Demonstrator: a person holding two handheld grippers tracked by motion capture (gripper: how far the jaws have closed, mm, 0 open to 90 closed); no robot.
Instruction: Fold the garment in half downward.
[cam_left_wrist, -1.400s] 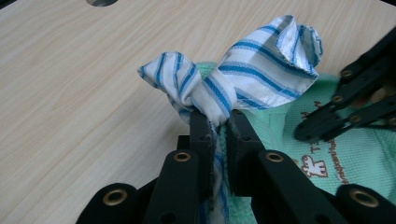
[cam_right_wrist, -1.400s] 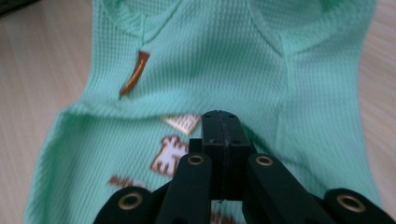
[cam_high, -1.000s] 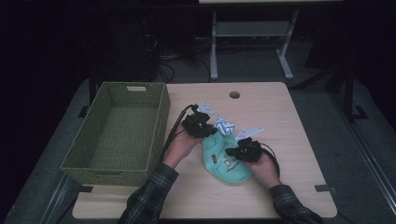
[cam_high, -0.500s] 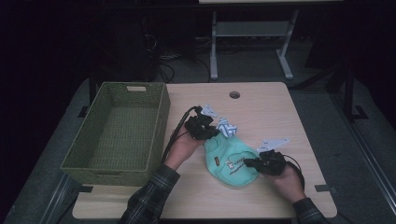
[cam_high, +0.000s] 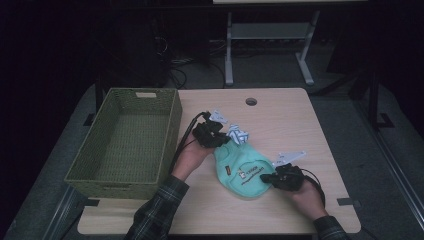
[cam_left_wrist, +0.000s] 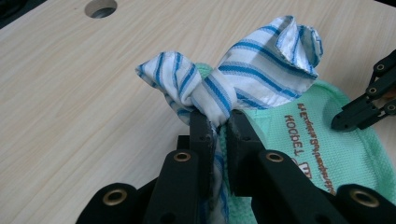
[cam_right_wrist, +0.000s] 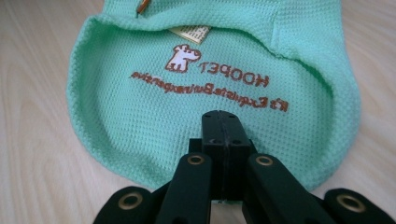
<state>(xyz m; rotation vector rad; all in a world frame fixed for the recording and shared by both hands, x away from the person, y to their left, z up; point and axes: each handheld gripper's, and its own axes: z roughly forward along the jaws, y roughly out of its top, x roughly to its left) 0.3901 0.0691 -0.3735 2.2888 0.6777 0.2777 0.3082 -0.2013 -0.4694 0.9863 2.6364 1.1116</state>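
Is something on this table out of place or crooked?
Nothing is spilled or damaged. The green garment lies rumpled, its blue-striped collar bunched up in the left hand-held gripper. The basket sits straight beside it.

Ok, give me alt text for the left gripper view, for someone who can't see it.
The left tongs are shut on a blue-and-white striped cloth that bunches up above them, over a light wooden table. Beside it on the right lies a mint green knit garment with brown lettering, and the black tip of the right tongs rests at its edge.
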